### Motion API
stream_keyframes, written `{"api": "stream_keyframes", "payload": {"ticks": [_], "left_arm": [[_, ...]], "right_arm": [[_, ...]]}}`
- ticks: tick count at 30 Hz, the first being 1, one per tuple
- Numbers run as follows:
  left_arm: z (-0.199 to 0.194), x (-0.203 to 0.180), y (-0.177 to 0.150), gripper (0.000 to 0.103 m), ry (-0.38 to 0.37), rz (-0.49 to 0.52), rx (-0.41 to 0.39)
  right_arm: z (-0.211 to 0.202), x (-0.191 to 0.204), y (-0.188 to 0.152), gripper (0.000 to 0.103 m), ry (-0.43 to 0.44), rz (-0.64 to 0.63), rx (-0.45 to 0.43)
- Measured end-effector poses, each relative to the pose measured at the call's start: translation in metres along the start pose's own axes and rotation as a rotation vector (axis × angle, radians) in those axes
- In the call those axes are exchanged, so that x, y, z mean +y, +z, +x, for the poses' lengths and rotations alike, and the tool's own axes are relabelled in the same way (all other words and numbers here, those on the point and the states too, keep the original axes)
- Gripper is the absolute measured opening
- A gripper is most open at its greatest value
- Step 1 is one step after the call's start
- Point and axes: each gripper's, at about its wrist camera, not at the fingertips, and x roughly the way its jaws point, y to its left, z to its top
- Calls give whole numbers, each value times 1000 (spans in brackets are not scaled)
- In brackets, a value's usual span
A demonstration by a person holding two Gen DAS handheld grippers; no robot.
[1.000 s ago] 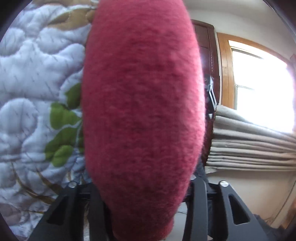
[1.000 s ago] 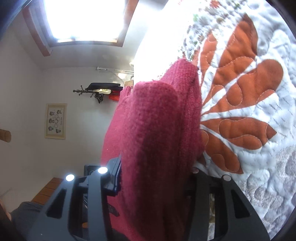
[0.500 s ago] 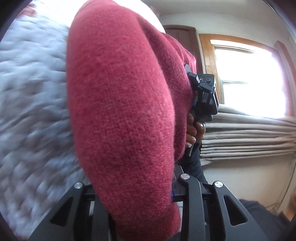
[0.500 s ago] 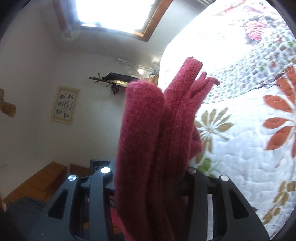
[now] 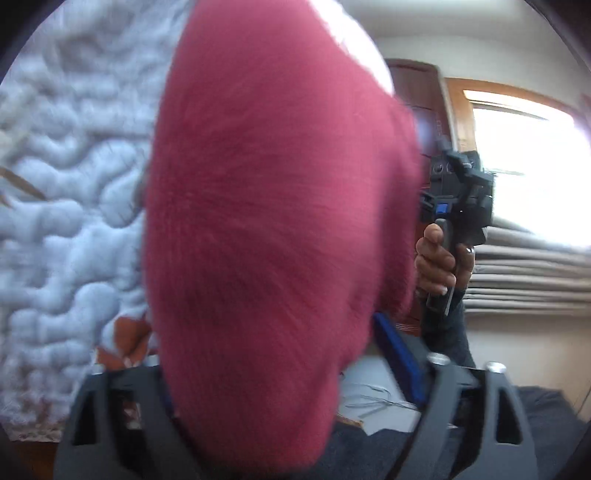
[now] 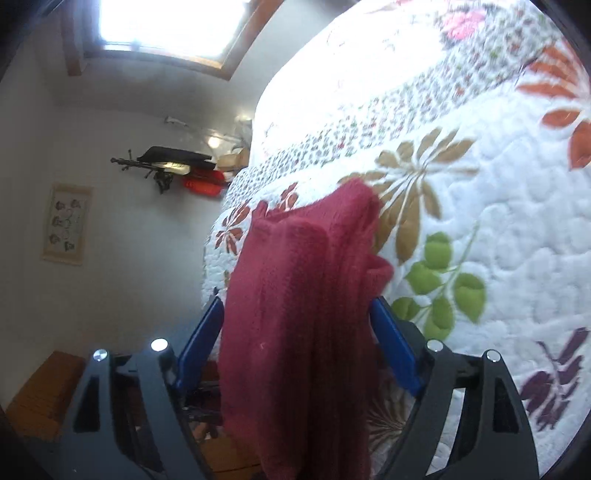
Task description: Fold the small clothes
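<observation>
Daylight pours in from the window (image 5: 524,166) on the left wrist view, blown out to pure white, and the red knit garment (image 5: 266,236) beside it is smeared with motion blur. The quilt (image 5: 66,206) left of the garment is soft too. On the right wrist view the window (image 6: 166,26) glares overhead, the quilt (image 6: 480,221) bleaches white toward its top, and fisheye bending darkens every corner.

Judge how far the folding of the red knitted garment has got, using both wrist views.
Done: little shows. The red knitted garment is bunched in layers, not flat. In hand: it hangs between the fingers of the right tool and the left tool, above the quilt. The grips themselves are hidden. Left: laying it down and finishing the folds.
</observation>
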Motion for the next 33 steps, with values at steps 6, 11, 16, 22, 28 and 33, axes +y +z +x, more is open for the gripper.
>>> {"api": "stream_keyframes", "payload": {"ticks": [6, 11, 16, 22, 28, 33], "left_arm": [[-69, -11, -41, 93, 30, 117, -215], [-63, -41, -50, 93, -67, 196, -238], [-43, -38, -64, 93, -72, 216, -165], [-33, -60, -64, 93, -95, 226, -182], [-50, -61, -46, 95, -153, 237, -268], [-33, -27, -10, 96, -232, 159, -288]], "right_arm": [[13, 19, 2, 60, -80, -57, -14], [24, 8, 9, 8, -140, -80, -43], [32, -17, 21, 8, -244, -46, -61], [33, -27, 18, 21, -233, -21, -75], [-13, 41, -30, 27, -188, -156, -106], [25, 49, -66, 27, -225, -238, 26]]}}
